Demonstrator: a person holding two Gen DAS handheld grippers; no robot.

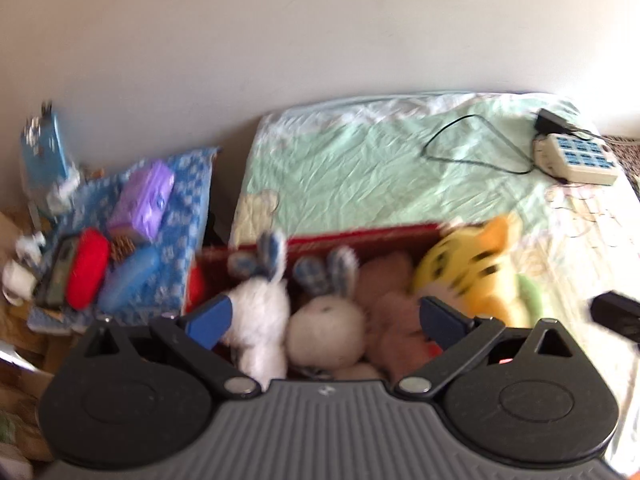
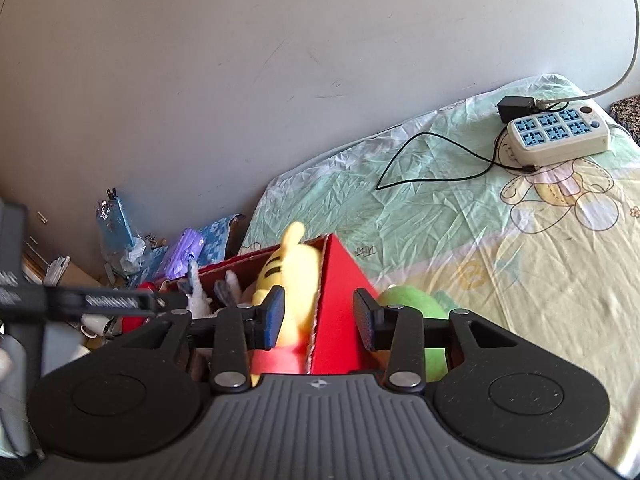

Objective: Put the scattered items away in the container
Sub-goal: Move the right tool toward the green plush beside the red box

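Your left gripper [image 1: 326,316] is spread wide, empty, above the plush toys [image 1: 326,320] in the red box [image 2: 340,300]. Your right gripper [image 2: 320,320] is partly open, straddling the box's right wall without gripping it.

A plain pale wall [image 2: 240,80] with a few faint scratches fills the upper part of both views. Below it stands a bed covered by a wrinkled green and yellow sheet [image 2: 460,208] with a printed bear [image 2: 560,196], and on it lie a white power strip [image 2: 560,136] with blue sockets, a black adapter [image 2: 516,108] and a thin black cable [image 2: 432,160]. Left of the bed a blue patterned cloth [image 1: 184,208] carries small clutter, and sunlight falls on the near part of the sheet.
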